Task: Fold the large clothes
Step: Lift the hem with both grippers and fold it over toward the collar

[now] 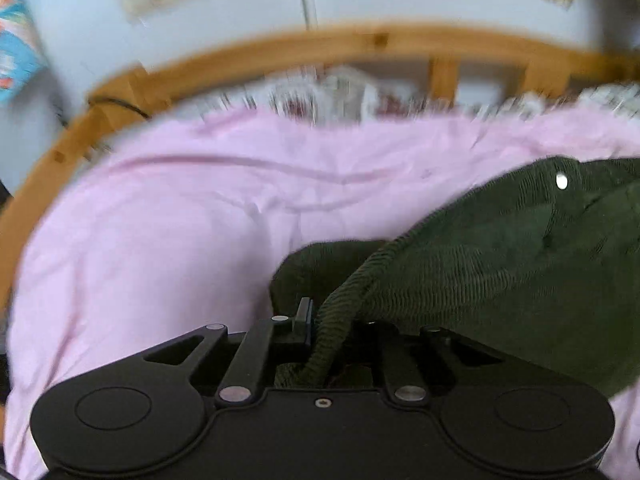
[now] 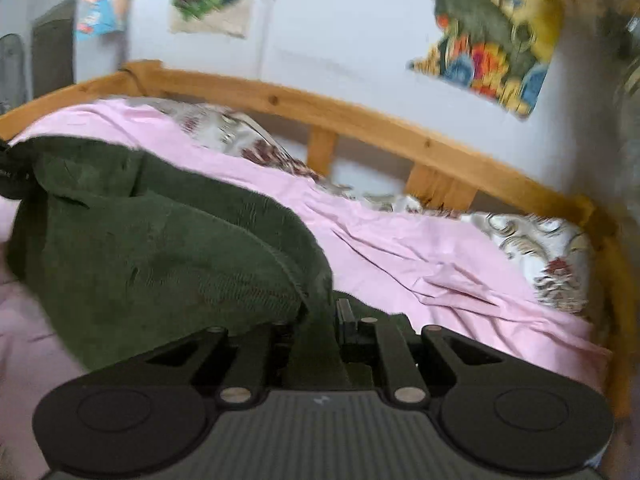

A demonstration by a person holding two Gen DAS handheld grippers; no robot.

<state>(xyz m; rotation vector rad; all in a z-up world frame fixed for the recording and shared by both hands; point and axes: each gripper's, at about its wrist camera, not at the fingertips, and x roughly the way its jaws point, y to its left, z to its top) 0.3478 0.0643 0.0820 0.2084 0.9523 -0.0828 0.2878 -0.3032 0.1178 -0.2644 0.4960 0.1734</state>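
Here, a bedroom, midway through folding:
Left gripper: clamped on a corded edge of the dark green corduroy garment, cloth bunched between the jaws at 6 o'clock of the left wrist view.
Right gripper: likewise closed on a fold of the same garment, fabric pinched between the jaws at 6 o'clock of the right wrist view.
Garment: held up between both grippers above the pink sheet, spreading toward 3 o'clock in the left view and toward 9 o'clock in the right view; one pale button visible at 2 o'clock.
Bed: pink sheet creased, patterned pillows along the far edge at 3 o'clock, wooden bed frame curving behind them.
Wall: colourful posters at 1 o'clock, blurred.
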